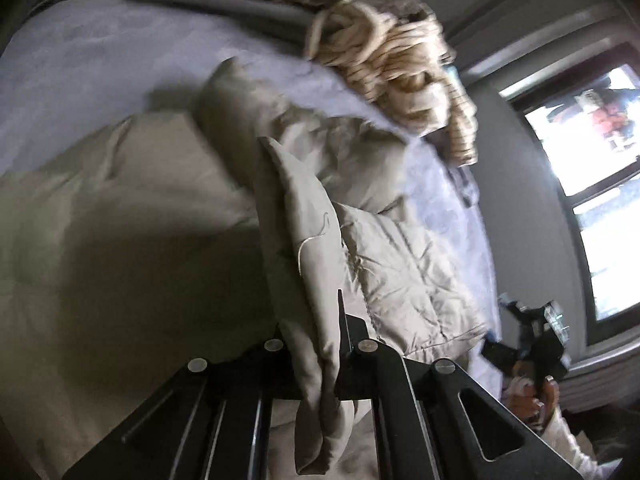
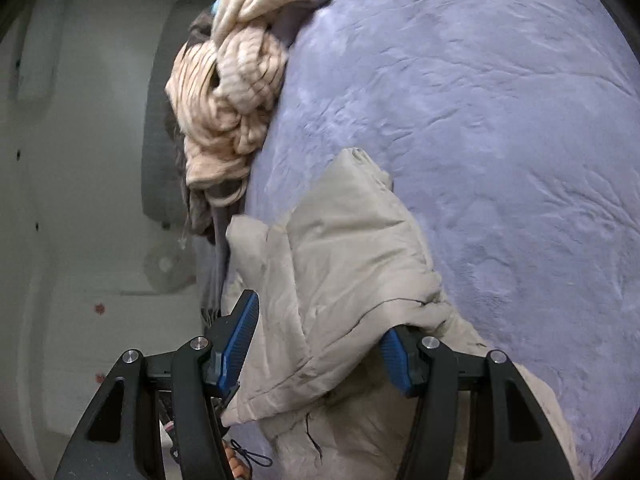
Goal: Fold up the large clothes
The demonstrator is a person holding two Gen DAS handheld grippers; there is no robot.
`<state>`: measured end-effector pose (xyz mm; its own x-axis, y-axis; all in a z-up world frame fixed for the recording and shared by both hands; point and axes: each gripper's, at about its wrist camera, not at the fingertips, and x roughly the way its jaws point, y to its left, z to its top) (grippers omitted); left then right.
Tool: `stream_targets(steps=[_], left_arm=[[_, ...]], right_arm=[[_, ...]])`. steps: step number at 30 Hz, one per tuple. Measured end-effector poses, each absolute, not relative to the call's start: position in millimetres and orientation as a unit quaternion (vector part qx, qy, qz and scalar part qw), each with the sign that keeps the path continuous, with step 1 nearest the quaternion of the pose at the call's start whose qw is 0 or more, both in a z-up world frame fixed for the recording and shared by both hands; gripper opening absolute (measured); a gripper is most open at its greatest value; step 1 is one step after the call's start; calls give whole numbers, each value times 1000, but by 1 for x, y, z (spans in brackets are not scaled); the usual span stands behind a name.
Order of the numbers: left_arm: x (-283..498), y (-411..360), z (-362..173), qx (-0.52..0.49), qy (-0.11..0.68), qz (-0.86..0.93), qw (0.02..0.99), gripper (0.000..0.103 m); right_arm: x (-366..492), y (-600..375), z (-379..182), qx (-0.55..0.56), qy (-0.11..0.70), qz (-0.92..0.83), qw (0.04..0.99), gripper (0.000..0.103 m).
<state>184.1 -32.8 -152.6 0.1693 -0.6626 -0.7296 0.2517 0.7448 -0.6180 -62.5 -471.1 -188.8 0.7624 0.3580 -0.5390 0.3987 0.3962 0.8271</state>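
Note:
A beige quilted coat (image 1: 380, 260) lies spread over a lilac bed cover (image 1: 80, 60). My left gripper (image 1: 320, 344) is shut on a thick fold of the coat's edge, which stands up between its black fingers and hangs down behind them. In the right wrist view the coat (image 2: 340, 260) is bunched at the bed's near edge. My right gripper (image 2: 316, 344) is open, its blue pads (image 2: 236, 344) wide apart with a lump of the coat lying between them. The right gripper (image 1: 536, 340), held by a hand, also shows at the lower right of the left wrist view.
A heap of cream knitted clothing (image 2: 228, 92) and grey garments sits at the edge of the bed cover (image 2: 480, 120), also seen as the cream heap (image 1: 400, 60). A bright window (image 1: 592, 160) is to the right. A white wall (image 2: 80, 160) stands past the bed.

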Motion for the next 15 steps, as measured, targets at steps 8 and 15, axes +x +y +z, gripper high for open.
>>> stream_targets(steps=[8, 15], left_arm=[[175, -20, -203, -176, 597, -270, 734, 9], [172, -20, -188, -116, 592, -233, 763, 40]], right_arm=[[-55, -454, -224, 432, 446, -78, 780, 8], [-63, -452, -217, 410, 466, -73, 781, 9]])
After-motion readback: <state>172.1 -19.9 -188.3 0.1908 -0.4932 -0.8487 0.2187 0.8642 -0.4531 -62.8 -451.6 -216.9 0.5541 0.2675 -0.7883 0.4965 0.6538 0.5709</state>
